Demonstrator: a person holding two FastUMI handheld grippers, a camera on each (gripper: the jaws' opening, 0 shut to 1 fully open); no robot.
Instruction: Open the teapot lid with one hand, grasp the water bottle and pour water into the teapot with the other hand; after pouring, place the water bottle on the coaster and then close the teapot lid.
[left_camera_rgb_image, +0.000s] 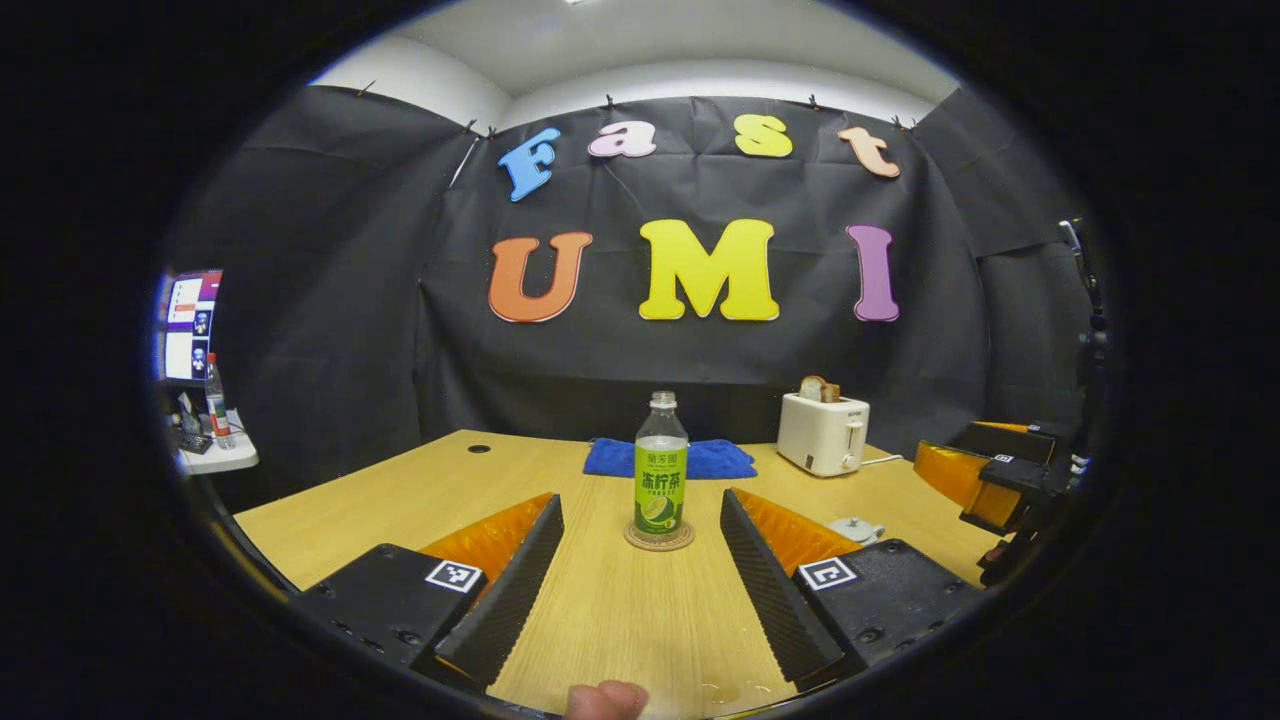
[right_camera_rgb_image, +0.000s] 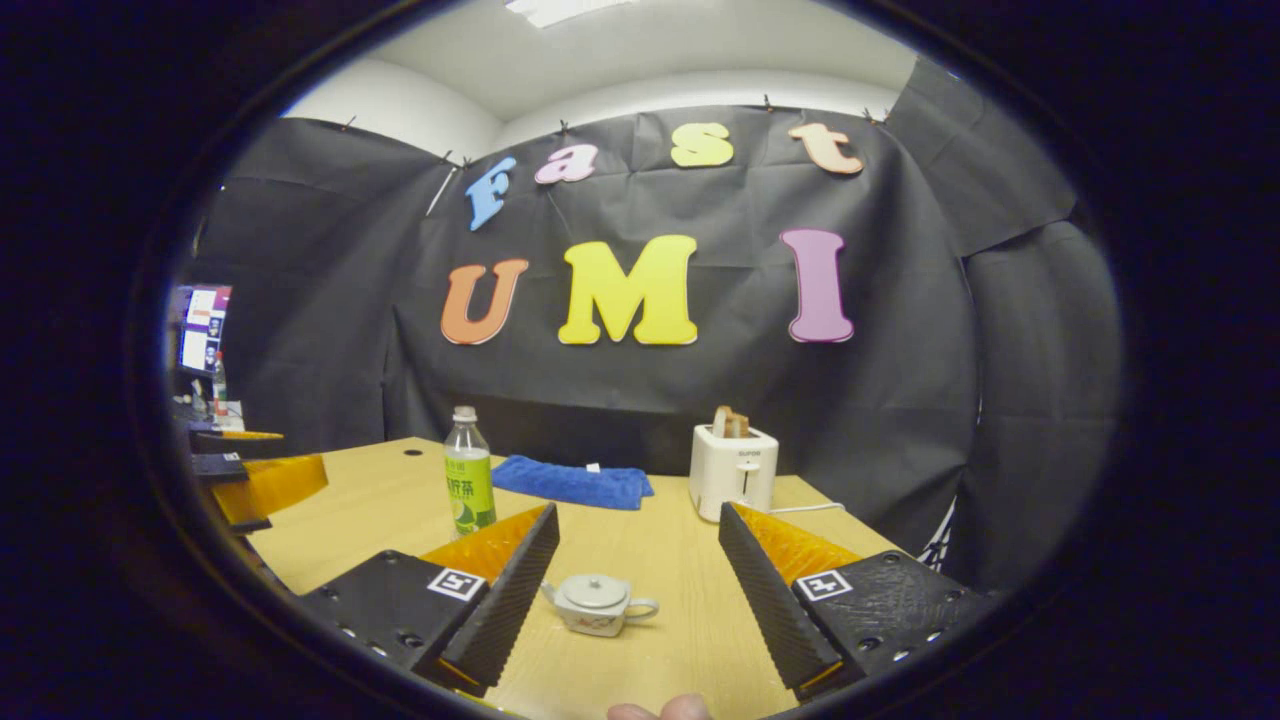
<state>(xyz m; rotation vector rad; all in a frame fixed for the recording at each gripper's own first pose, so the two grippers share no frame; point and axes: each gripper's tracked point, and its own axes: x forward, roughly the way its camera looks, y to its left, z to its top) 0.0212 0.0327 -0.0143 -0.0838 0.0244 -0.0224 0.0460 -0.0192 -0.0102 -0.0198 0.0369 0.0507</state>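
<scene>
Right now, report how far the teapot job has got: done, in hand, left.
Either nothing has started or everything is finished; the frames cannot say which. The water bottle stands uncapped on the coaster, and the lid is on the teapot. In hand: nothing. The left gripper is open and faces the bottle; the right gripper is open and faces the teapot. If starting: lift lid, pour, return bottle, close.

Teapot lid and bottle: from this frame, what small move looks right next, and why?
Probably bring the right gripper forward and down onto the lid of the teapot. The lid sits on the pot, the open fingers frame it, and nothing is held. The water bottle stands uncapped on the coaster, centred ahead of the open left gripper, so pouring waits on the lid.
</scene>
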